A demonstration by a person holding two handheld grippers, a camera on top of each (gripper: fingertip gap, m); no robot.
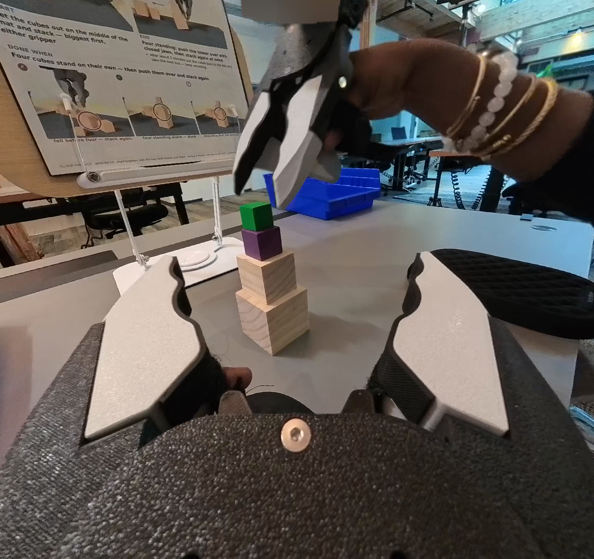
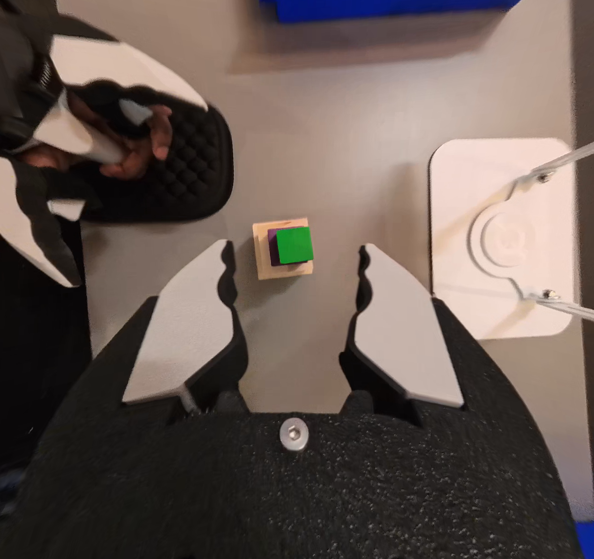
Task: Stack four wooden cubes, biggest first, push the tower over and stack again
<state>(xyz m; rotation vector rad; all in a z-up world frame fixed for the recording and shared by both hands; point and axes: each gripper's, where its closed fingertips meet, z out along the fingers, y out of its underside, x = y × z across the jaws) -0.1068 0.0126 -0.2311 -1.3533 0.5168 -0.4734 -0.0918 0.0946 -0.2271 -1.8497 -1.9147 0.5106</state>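
A tower of cubes stands on the grey table (image 1: 369, 270). From the bottom it has a large wooden cube (image 1: 273, 321), a smaller wooden cube (image 1: 266, 275), a purple cube (image 1: 262, 243) and a green cube (image 1: 256, 216) on top. My left gripper (image 1: 295, 286) is wide open and empty, low in front of the tower. My right gripper (image 2: 295, 248) is open and empty, looking straight down on the green cube (image 2: 294, 244). In the left wrist view it (image 1: 257, 195) hangs just above the green cube without touching it.
A blue bin (image 1: 328, 196) stands behind the tower. A white stand base (image 1: 199, 260) with an instruction sheet (image 1: 122, 71) is at the back left. A black padded mat (image 1: 520, 293) lies to the right. A person's arm with bracelets (image 1: 482, 103) reaches in.
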